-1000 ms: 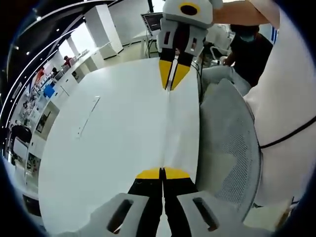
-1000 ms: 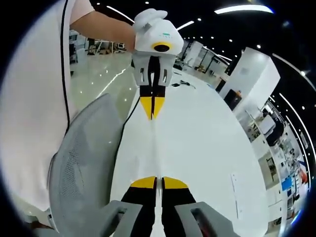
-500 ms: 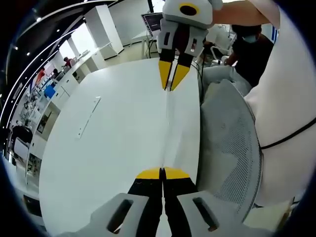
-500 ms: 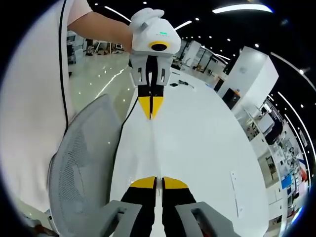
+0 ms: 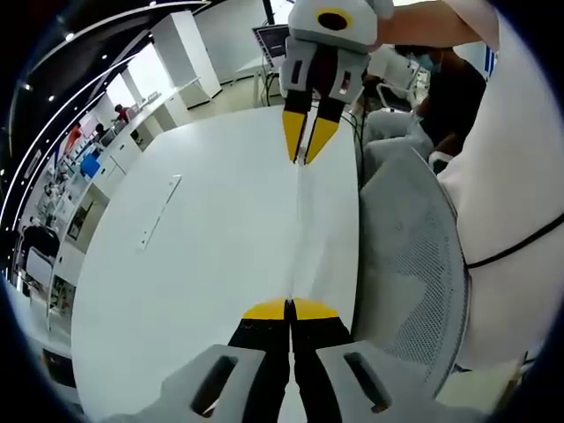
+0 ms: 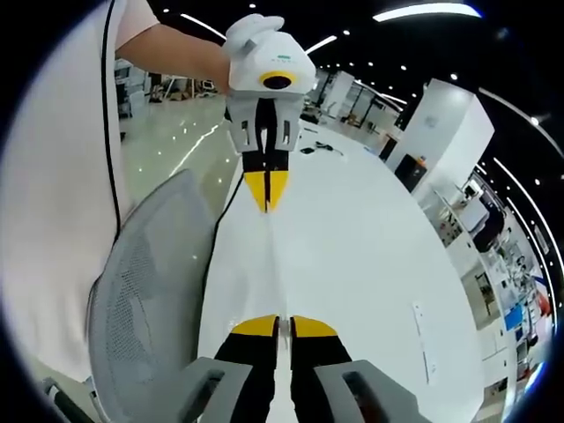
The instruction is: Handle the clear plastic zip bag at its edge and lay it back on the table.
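Fingers of our left gripper [image 5: 290, 310] and right gripper [image 6: 275, 326] each pinched one end of the clear plastic zip bag [image 5: 300, 231]. We held its long edge taut between them, running along the table [image 5: 203, 238] edge nearest the mesh chair [image 5: 407, 256], both grippers equally placed.

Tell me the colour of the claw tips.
Yellow, on black jaws; clearest on the right claw in the left gripper view.

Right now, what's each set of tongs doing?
Left tongs: shut on one end of the clear plastic zip bag, held stretched above the table.
Right tongs: shut on the bag's other end.
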{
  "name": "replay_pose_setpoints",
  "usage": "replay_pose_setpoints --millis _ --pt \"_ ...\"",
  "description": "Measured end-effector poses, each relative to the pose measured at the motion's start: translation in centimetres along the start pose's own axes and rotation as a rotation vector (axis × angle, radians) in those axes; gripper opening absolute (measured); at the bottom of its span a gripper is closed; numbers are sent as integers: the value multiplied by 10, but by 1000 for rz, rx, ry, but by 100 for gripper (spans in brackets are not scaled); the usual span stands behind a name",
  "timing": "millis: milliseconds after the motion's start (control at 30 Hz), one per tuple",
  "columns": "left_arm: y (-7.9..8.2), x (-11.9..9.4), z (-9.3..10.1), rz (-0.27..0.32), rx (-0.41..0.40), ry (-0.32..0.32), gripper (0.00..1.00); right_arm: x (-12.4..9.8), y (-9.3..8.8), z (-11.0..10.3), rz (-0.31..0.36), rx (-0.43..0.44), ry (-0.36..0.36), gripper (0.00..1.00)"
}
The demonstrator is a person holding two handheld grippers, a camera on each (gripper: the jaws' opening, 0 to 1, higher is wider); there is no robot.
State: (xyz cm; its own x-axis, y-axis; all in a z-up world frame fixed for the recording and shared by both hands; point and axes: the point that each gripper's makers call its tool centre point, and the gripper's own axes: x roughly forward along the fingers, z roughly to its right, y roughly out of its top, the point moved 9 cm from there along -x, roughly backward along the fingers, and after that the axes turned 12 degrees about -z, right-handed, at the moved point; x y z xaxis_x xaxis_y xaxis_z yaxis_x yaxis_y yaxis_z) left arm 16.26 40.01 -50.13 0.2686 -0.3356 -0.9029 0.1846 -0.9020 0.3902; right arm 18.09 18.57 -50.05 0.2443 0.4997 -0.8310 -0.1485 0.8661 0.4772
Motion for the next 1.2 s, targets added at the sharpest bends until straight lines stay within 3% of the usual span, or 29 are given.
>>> replay_pose_setpoints --millis 467,1200 --pt "-1 1 0 10 4 13 0 -1 7 2 14 20 21 6" --pt "1 2 4 10 18 28 0 -6 32 8 63 18 39 5"
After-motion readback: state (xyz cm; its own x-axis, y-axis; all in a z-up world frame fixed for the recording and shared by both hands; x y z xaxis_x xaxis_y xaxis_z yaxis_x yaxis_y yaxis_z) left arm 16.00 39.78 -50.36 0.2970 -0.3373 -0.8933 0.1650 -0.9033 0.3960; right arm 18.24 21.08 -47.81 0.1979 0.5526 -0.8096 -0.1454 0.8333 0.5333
